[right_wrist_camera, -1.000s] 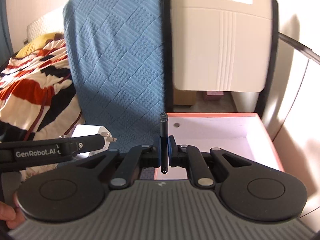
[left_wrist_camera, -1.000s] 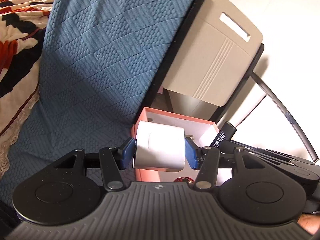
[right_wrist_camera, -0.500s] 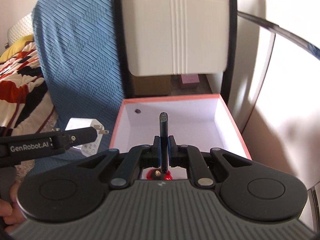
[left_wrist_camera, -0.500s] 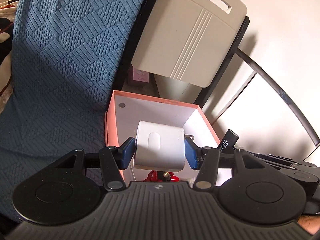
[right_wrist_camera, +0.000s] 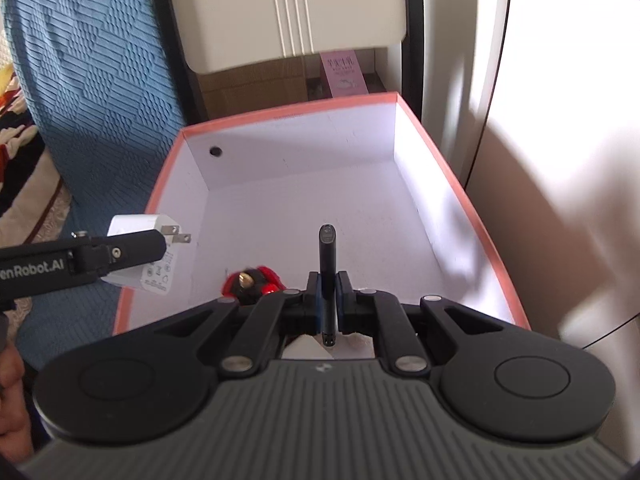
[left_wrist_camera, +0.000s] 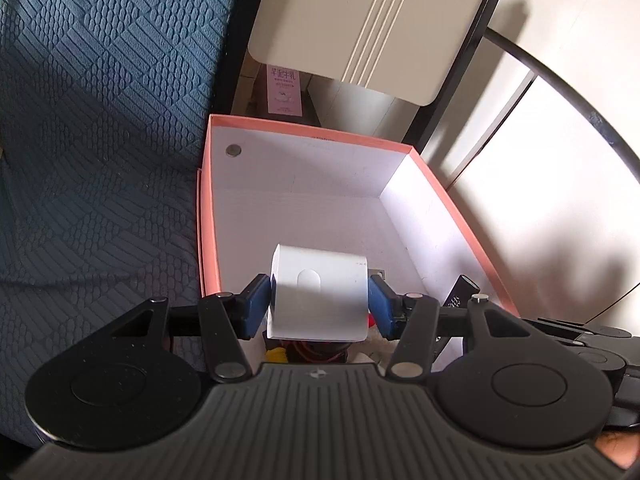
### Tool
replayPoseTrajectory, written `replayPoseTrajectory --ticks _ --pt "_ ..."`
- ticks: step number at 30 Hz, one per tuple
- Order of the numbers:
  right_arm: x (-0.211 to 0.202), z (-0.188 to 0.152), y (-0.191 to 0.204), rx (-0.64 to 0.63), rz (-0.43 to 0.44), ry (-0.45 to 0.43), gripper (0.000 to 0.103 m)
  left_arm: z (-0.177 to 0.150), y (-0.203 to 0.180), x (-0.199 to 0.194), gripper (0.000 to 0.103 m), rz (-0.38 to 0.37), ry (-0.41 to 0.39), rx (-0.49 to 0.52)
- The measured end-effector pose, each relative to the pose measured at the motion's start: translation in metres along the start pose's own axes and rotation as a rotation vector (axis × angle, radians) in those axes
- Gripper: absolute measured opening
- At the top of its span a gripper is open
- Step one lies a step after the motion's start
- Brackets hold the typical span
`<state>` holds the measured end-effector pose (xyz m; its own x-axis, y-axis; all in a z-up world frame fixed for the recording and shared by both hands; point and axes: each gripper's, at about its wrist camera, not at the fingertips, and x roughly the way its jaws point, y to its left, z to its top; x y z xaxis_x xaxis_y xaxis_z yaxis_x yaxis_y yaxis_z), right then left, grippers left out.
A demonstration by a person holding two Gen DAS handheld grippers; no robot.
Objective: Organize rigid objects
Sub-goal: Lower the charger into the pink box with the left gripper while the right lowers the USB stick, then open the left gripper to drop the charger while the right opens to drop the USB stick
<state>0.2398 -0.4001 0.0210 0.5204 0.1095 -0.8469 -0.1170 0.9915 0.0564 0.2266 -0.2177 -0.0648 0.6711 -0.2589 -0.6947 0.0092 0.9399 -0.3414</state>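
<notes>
An open pink box (left_wrist_camera: 448, 196) with a white inside fills the middle of both views; its rim (right_wrist_camera: 468, 208) runs down the right. My left gripper (left_wrist_camera: 319, 300) is shut on a white plug adapter (left_wrist_camera: 318, 292), held over the box's near end. From the right wrist view the same adapter (right_wrist_camera: 158, 256) hangs at the box's left rim, prongs pointing right. My right gripper (right_wrist_camera: 328, 292) is shut on a thin black stick-shaped device (right_wrist_camera: 327, 256), upright over the box floor; its end (left_wrist_camera: 460, 292) shows in the left view. A red and black object (right_wrist_camera: 250, 278) lies on the box floor.
A blue quilted cover (left_wrist_camera: 100, 120) lies left of the box. A beige chair back (left_wrist_camera: 372, 20) with a black frame stands behind it, with a pink carton (right_wrist_camera: 344, 72) and brown cardboard below. A pale wall (right_wrist_camera: 560, 120) is to the right.
Both grippers have moved forward and down over the box, still holding the adapter and the black stick. The box now looks larger and nearer, and the striped blanket has left the left view.
</notes>
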Motion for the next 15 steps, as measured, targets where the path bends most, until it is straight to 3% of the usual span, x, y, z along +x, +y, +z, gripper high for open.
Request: replayPoseTrajectory --ticks 6,15 --pt "0.017 -0.011 -0.006 0.02 -0.002 0.051 0.011 -0.004 0.0 0.012 0.059 -0.001 0.019 0.006" --pt "0.016 -0.012 -0.009 0.06 -0.005 0.055 0.013 0.0 -0.011 0.001 0.059 -0.015 0.015 0.051"
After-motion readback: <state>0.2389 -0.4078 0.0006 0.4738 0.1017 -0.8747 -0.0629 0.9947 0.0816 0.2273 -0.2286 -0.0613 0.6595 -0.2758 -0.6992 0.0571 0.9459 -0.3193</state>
